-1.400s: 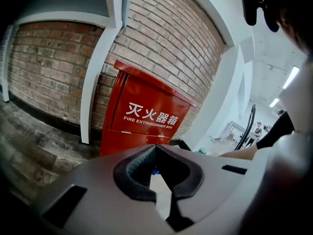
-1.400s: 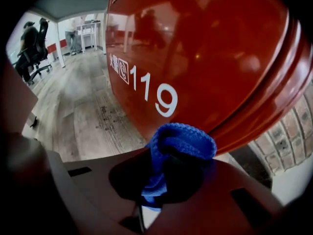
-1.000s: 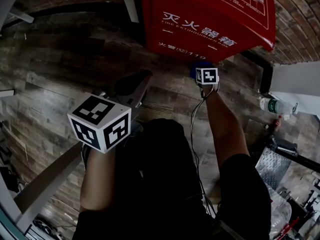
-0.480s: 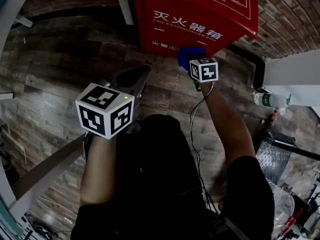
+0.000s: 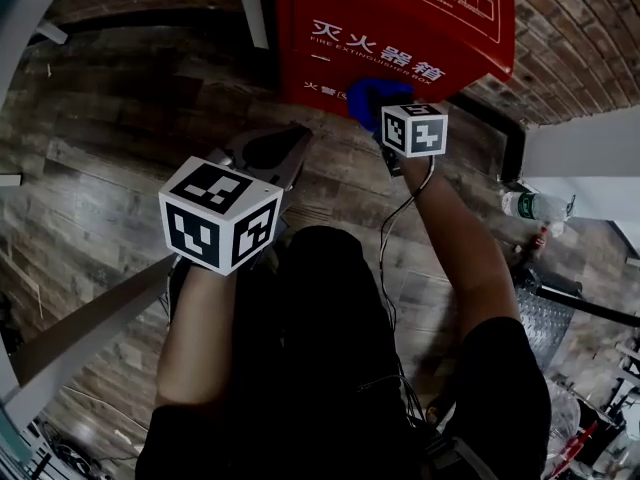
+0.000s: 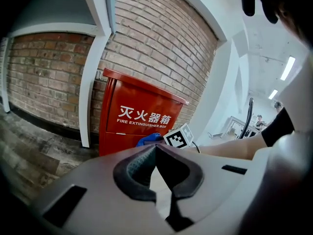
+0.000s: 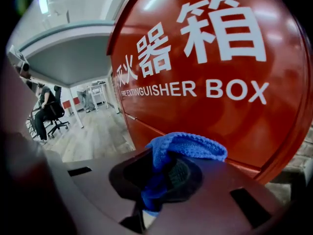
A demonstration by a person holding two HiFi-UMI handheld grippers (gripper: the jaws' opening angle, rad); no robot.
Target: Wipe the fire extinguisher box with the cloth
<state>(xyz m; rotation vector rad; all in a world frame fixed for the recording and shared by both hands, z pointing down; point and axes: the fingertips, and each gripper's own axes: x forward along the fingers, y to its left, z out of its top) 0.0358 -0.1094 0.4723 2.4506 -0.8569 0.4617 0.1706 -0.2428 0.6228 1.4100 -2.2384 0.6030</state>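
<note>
The red fire extinguisher box (image 5: 400, 18) stands against the brick wall, with white lettering on its front (image 7: 205, 58); the left gripper view shows it (image 6: 132, 119) ahead. My right gripper (image 5: 378, 108) is shut on a blue knitted cloth (image 7: 183, 148), held up close to the lower front of the box; whether the cloth touches it I cannot tell. The cloth (image 5: 370, 98) shows as a blue bunch just beyond the marker cube. My left gripper (image 5: 268, 156) hangs back from the box, jaws shut with nothing between them (image 6: 155, 155).
A white post (image 5: 252, 8) runs down beside the box's left edge. Wood-plank floor (image 5: 100, 138) lies below. A plastic bottle (image 5: 530, 206) and metal frames are at the right. People sit at desks in the distance (image 7: 46, 109).
The right gripper with the cloth has moved up and left, from below the box's lower right to its lower front. The left gripper has drifted slightly right.
</note>
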